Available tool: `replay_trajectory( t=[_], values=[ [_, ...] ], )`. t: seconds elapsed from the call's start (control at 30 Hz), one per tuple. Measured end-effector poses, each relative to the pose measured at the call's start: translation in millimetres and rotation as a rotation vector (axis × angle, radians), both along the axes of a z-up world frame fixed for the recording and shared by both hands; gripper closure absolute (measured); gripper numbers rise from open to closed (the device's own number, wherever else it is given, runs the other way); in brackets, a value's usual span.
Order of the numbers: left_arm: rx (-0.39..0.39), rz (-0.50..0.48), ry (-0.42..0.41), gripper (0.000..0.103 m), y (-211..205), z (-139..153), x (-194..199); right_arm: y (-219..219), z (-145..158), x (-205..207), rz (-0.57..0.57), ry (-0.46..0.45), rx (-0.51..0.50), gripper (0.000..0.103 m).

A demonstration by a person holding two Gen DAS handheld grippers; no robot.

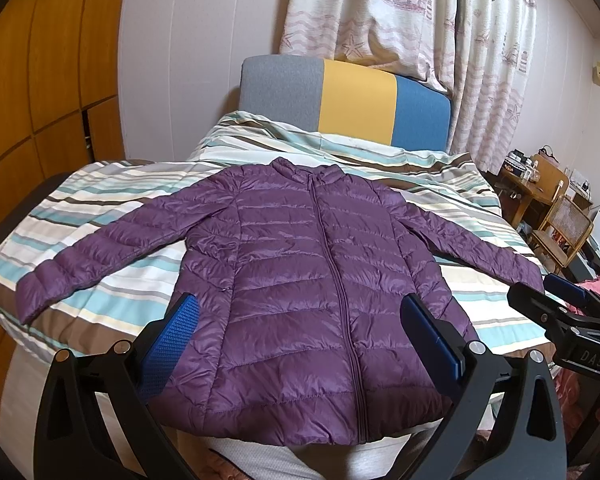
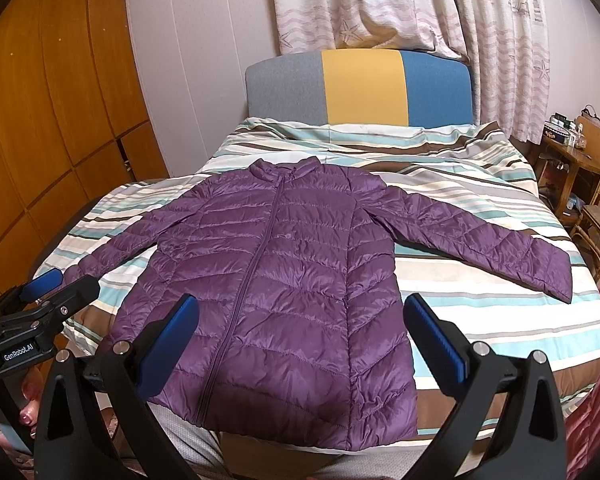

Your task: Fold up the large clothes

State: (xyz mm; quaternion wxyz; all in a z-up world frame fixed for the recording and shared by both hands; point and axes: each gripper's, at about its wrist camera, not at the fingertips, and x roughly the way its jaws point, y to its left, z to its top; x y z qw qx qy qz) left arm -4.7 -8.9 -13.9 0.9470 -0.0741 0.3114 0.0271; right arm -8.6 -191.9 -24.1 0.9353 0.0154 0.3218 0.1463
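Left wrist view: a purple quilted jacket (image 1: 300, 280) lies flat and face up on the bed (image 1: 480, 208), zipped closed, collar toward the headboard (image 1: 344, 100) and hem at the near edge of the mattress. Both sleeves spread out sideways from the jacket body over the striped duvet. The left gripper (image 1: 300, 320) hovers above the lower half of the jacket, its blue-padded fingers (image 1: 176, 332) spread wide apart with nothing between them; the zipper runs up roughly midway between the two. To the right of the jacket's hem, beyond the right sleeve cuff, the right gripper (image 1: 572, 300) shows from the side; its finger spread cannot be judged from here. A patterned curtain (image 1: 412, 20) hangs behind the headboard, and wooden chairs (image 1: 560, 224) stand off to the right of the bed.

Right wrist view: the same jacket (image 2: 276, 280) lies on the bed (image 2: 480, 184), seen shifted to the left of centre. The right gripper (image 2: 300, 320) hangs above the jacket's lower right side, fingers (image 2: 436, 328) held wide and gripping nothing; the far one sits over bare duvet just beside the jacket's side seam. The left gripper (image 2: 44, 292) shows left of the jacket's hem, near the left sleeve cuff, with a hand (image 2: 24, 404) below it. A wooden wardrobe (image 2: 60, 120) stands left of the bed.
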Motion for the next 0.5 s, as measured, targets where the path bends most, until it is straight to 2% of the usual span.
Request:
replay_trajectory(
  t=[0.5],
  values=[
    [0.001, -0.003, 0.009, 0.003, -2.8, -10.0, -5.2, 0.5, -1.5, 1.6, 0.002, 0.013, 0.004, 0.002]
  ],
)
